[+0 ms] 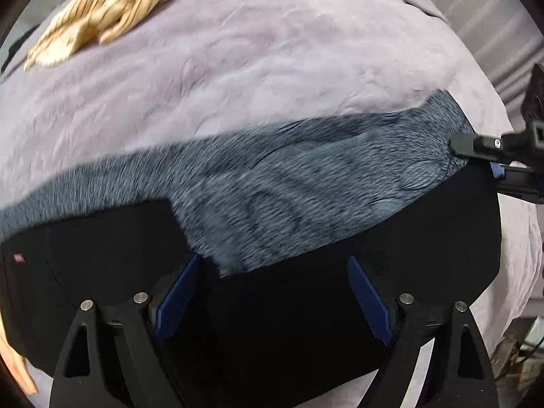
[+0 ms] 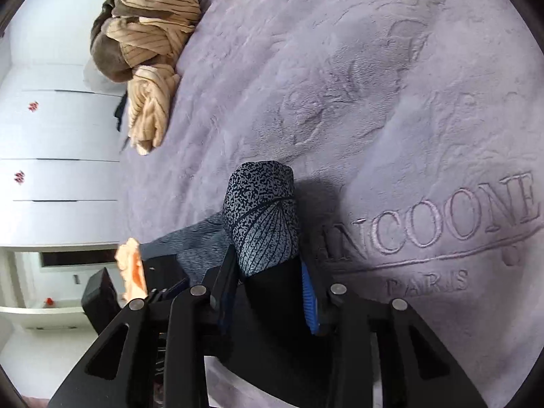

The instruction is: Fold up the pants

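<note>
The pants [image 1: 306, 197] are black with a grey-blue speckled lining and lie on a lilac plush blanket [image 1: 238, 74]. In the left wrist view my left gripper [image 1: 272, 292] is wide open, its blue-padded fingers [image 1: 370, 302] spread over the black fabric. My right gripper [image 1: 476, 156] reaches in at the right edge, pinching the pants' far end. In the right wrist view my right gripper [image 2: 268, 289] is shut on a bunched fold of the pants [image 2: 261, 217], which stands up between the pads.
A crumpled tan striped garment [image 1: 102, 10] lies at the blanket's far edge; it also shows in the right wrist view [image 2: 153, 54] beside a brown one [image 2: 108, 57]. White drawers [image 2: 57, 136] stand beyond the bed. The blanket [image 2: 391, 102] bears embossed lettering.
</note>
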Action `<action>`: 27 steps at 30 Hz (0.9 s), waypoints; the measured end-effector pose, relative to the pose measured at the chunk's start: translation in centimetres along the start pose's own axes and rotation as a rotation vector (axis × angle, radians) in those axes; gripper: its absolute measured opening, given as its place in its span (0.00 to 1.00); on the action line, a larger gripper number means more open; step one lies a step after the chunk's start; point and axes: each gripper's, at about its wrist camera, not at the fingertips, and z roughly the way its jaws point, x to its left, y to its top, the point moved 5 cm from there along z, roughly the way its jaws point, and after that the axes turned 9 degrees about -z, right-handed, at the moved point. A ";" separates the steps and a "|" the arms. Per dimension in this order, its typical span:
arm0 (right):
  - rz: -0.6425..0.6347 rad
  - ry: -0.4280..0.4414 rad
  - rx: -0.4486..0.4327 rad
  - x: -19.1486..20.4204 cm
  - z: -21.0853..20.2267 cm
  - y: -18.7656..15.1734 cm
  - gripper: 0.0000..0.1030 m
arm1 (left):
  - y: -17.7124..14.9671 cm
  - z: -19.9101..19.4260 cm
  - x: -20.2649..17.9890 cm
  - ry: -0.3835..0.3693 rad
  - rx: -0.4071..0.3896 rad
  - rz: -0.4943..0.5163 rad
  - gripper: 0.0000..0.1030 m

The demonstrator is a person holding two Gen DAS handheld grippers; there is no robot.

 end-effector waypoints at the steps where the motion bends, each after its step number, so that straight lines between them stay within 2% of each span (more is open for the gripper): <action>1: -0.016 -0.067 0.018 -0.5 0.9 0.0 0.44 | -0.1 0.4 0.7 -0.031 0.018 -0.036 0.85; 2: -0.004 -0.094 0.019 -1.1 1.3 -0.2 0.51 | -0.1 0.3 1.4 -0.049 0.025 -0.068 0.85; 5: 0.018 -0.073 -0.047 -0.1 0.1 -0.7 0.51 | 0.0 -2.1 2.2 -0.058 -0.005 -0.084 0.85; 7: -0.008 -0.091 -0.078 0.5 -1.4 -2.2 0.52 | -0.1 -3.8 2.7 -0.128 -0.029 -0.075 0.85; 9: 0.003 -0.079 -0.099 1.0 -2.6 -3.2 0.52 | -0.2 -4.7 3.1 -0.231 0.000 -0.083 0.85; 11: 0.041 -0.047 -0.117 1.0 -3.6 -4.0 0.54 | -0.5 -4.2 3.3 -0.298 0.055 -0.084 0.85; 12: 0.062 -0.031 -0.122 1.0 -4.1 -4.3 0.54 | -0.6 -3.8 3.2 -0.305 0.084 -0.088 0.84; 14: 0.077 -0.009 -0.132 1.4 -4.6 -4.7 0.54 | -1.0 -2.5 3.1 -0.299 0.134 -0.095 0.74; 17: 0.040 -0.020 -0.132 3.0 -4.6 -5.8 0.54 | -1.4 -2.7 3.6 -0.284 0.129 -0.101 0.55; 18: 0.032 -0.019 -0.128 3.2 -4.6 -6.1 0.54 | -1.4 -3.1 3.9 -0.297 0.132 -0.108 0.37; 19: 0.027 -0.013 -0.123 3.6 -4.4 -6.1 0.54 | -1.5 -3.4 4.2 -0.309 0.135 -0.119 0.25; 20: 0.024 -0.005 -0.117 3.8 -4.4 -6.4 0.54 | -1.4 -3.8 4.6 -0.316 0.130 -0.133 0.24; 22: 0.021 0.006 -0.106 4.3 -4.3 -6.8 0.54 | -1.1 -3.8 4.9 -0.308 0.118 -0.137 0.13; 24: 0.013 0.030 -0.088 5.0 -3.9 -7.2 0.54 | -1.4 -3.4 5.2 -0.279 0.121 -0.127 0.13; 27: -0.032 0.070 -0.017 7.3 -1.9 -8.1 0.54 | -2.2 -2.2 5.7 -0.220 0.131 -0.118 0.13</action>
